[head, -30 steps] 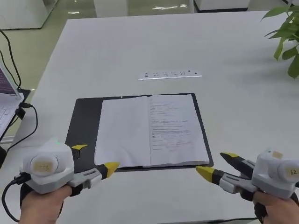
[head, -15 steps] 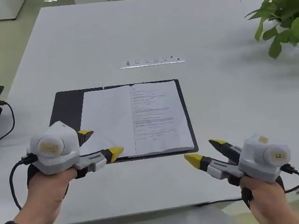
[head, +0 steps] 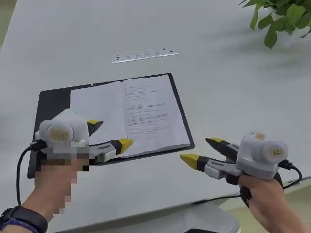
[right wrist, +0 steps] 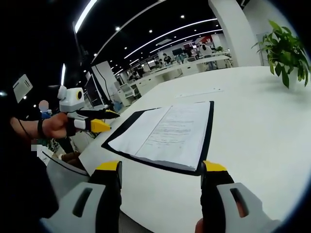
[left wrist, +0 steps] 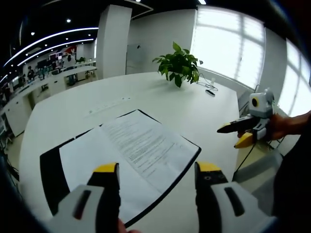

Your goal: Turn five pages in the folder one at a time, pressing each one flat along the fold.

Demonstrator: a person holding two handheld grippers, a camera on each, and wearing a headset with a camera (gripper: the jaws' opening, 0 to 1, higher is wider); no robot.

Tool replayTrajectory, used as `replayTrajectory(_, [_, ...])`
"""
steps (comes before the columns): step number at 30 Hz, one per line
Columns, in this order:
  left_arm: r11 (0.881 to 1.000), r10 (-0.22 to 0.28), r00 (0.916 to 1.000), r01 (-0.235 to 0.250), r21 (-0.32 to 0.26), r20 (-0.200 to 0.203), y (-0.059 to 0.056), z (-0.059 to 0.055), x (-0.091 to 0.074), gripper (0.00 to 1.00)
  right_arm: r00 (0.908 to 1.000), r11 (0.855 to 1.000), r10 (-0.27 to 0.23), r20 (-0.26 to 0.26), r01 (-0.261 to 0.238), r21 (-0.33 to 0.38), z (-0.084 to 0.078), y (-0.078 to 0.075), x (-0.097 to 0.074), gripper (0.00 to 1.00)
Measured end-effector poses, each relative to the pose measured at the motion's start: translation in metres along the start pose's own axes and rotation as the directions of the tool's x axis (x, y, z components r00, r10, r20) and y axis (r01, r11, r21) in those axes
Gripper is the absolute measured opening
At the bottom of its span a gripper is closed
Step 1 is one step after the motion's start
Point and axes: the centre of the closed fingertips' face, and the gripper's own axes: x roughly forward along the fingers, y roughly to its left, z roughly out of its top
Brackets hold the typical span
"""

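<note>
The black rectangular folder (head: 52,103) lies open and flat near the middle of the smooth white bench (head: 218,73). Its blank white left page (head: 97,109) and printed right page (head: 150,114) meet at a straight central fold. The left tool (head: 110,133), grey-bodied with tapered yellow-tipped jaws, is held roughly level over the folder's near left corner, jaws apart. The right tool (head: 200,150), of the same build, is held off the folder beside its near right corner, above bare bench, jaws likewise apart. The two tools point inward toward each other. A narrow silver socket strip (head: 143,55) lies in the bench beyond the folder. A green leafy plant (head: 279,17) stands at the far right. The gripper views show an open-plan office with a white square column (left wrist: 114,41) and ceiling strip lights (right wrist: 85,16).
</note>
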Motion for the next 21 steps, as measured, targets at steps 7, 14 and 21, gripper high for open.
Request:
replayTrajectory(7, [0.996,-0.068,0.9972,0.070,0.052,-0.031,-0.025,0.006,0.033,0.61,0.9999,1.000,-0.013,0.003,0.013,0.023,-0.005,-0.008,-0.005,0.65])
replayTrajectory(14, [0.989,-0.121,0.9909,0.126,0.080,-0.058,-0.044,0.008,0.061,0.61,0.9999,1.000,-0.013,0.002,0.013,0.024,-0.006,-0.011,-0.007,0.65])
replayTrajectory(21, [0.980,-0.144,0.9831,0.157,0.120,-0.113,-0.057,0.001,0.095,0.60,0.9999,1.000,-0.011,-0.007,0.012,0.029,-0.008,-0.013,-0.007,0.65])
